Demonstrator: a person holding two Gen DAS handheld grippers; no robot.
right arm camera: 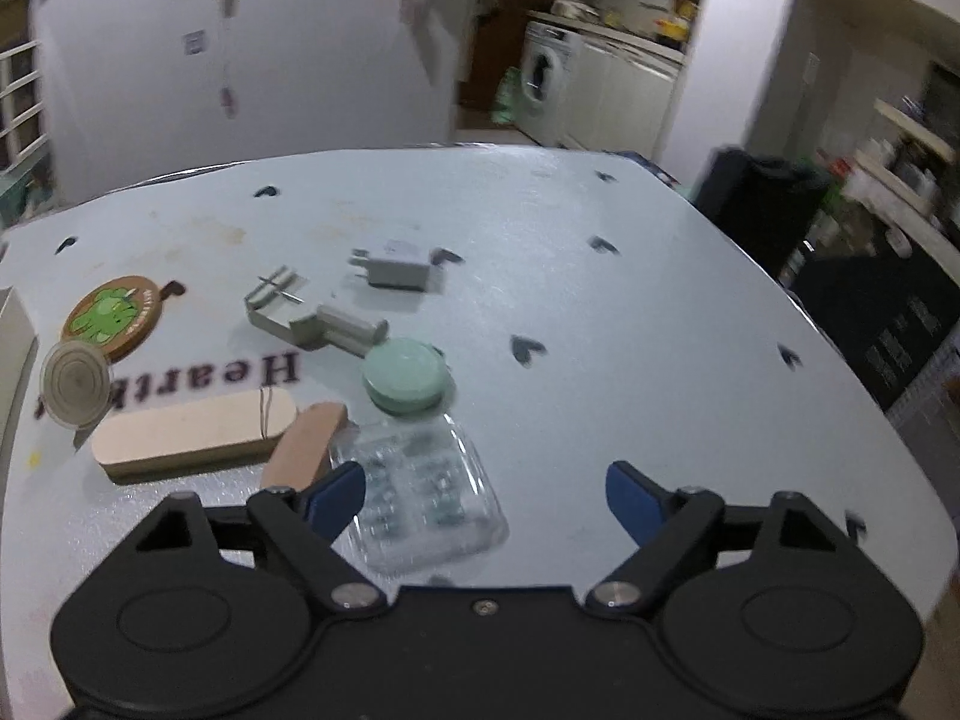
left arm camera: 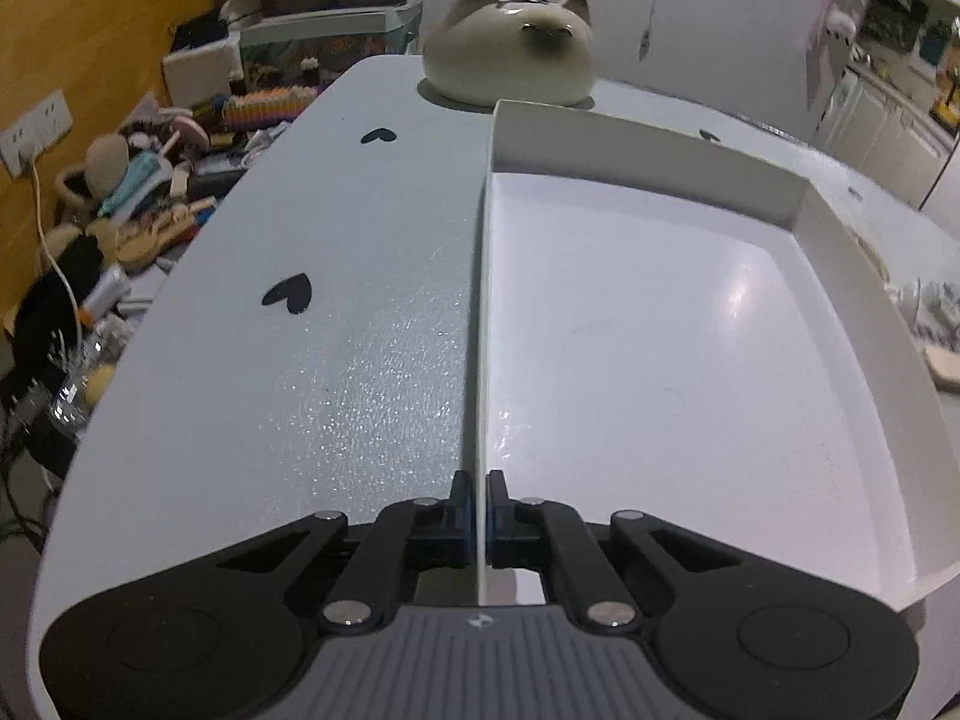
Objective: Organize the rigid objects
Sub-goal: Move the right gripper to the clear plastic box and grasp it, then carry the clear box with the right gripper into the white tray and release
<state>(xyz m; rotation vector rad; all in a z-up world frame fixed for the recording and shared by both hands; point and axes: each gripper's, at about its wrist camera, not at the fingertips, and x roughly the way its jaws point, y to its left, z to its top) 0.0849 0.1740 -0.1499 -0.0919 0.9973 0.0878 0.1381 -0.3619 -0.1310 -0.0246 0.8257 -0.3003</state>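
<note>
Meanwhile, the left gripper [left arm camera: 479, 525] pinches the near wall of the shallow white plastic tray [left arm camera: 804, 204], steadying it, while the right gripper [right arm camera: 486, 495] hangs wide open, empty, over a clear plastic blister pack [right arm camera: 420, 483] on the pale table [right arm camera: 630, 312]. Sorting has barely begun; next likely comes closing on that pack.

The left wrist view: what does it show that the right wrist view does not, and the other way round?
Only the left view shows the white tray, with the left claw shut on its side wall, and a cat-shaped pot behind it. Only the right view shows the loose items: charger, green lid, wood block, clear case, with the right claw open above them. Both show the pale table with black hearts.
</note>
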